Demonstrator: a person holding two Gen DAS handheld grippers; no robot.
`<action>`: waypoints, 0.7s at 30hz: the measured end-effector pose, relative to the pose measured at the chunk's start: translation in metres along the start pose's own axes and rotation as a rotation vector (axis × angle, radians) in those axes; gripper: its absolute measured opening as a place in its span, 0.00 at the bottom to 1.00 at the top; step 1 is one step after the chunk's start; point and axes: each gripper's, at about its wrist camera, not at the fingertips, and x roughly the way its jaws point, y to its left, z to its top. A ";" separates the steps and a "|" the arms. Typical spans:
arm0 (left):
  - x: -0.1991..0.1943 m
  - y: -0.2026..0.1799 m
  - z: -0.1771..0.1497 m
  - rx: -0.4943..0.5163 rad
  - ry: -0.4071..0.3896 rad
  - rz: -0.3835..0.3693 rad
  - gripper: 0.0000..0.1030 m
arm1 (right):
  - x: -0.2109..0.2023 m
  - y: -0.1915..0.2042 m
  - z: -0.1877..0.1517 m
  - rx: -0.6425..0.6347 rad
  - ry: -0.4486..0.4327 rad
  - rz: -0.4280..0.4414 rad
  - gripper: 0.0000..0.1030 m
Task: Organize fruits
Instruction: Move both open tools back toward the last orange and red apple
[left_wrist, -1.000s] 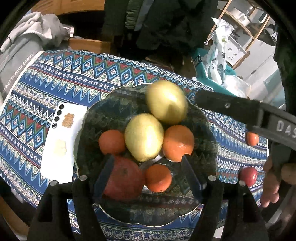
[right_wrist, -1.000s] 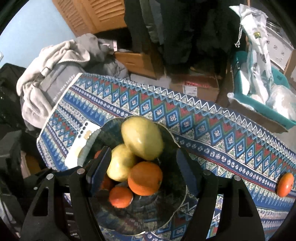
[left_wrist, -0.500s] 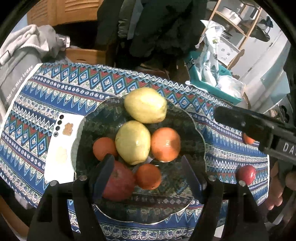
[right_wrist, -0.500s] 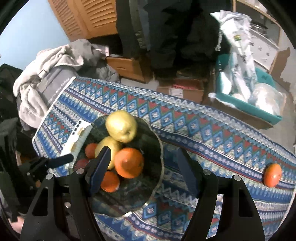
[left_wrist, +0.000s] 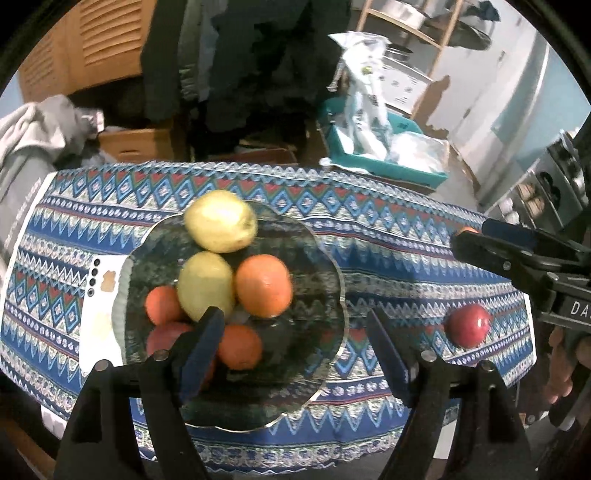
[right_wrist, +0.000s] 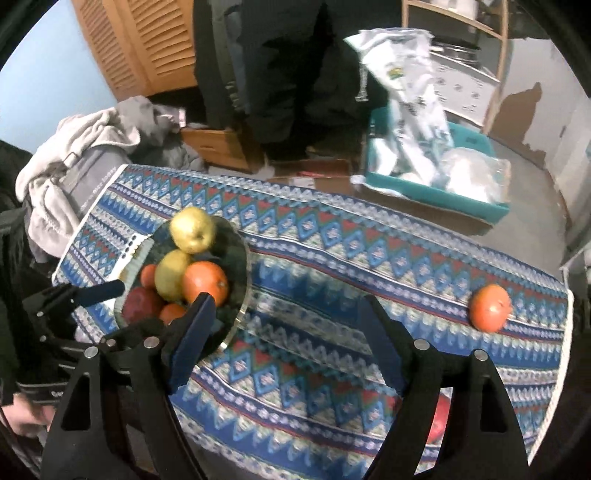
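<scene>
A glass plate (left_wrist: 332, 280) on the patterned tablecloth holds two yellow-green fruits, a large orange (left_wrist: 263, 285), smaller oranges and a red apple (left_wrist: 162, 338). My left gripper (left_wrist: 295, 332) hovers over the plate's near right part, its jaws opening with nothing between them. A second red apple (left_wrist: 469, 325) lies loose on the cloth to the right. My right gripper (right_wrist: 288, 325) hangs above bare cloth right of the plate (right_wrist: 243, 273), its jaws also opening and empty. A loose orange (right_wrist: 491, 308) lies far right. The loose red apple (right_wrist: 439, 417) peeks out behind the right finger.
A white phone (left_wrist: 99, 314) lies left of the plate. Grey clothes (right_wrist: 74, 158) are heaped past the table's left end. Beyond the far edge stand a teal bin (right_wrist: 436, 184) with plastic bags and wooden boxes (right_wrist: 218, 144). The table's right edge is close to the loose fruit.
Both grippers have risen and shifted right, away from the plate, so the fruit looks smaller. The right gripper now hangs over cloth instead of the plate. Both pairs of jaws stand slightly wider.
</scene>
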 end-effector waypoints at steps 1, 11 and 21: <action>0.000 -0.005 -0.001 0.011 0.001 -0.002 0.78 | -0.005 -0.005 -0.004 0.008 -0.002 -0.005 0.78; -0.001 -0.051 -0.010 0.126 0.015 -0.005 0.78 | -0.031 -0.048 -0.037 0.059 0.012 -0.057 0.79; 0.017 -0.098 -0.025 0.248 0.061 -0.023 0.78 | -0.023 -0.098 -0.071 0.139 0.083 -0.099 0.79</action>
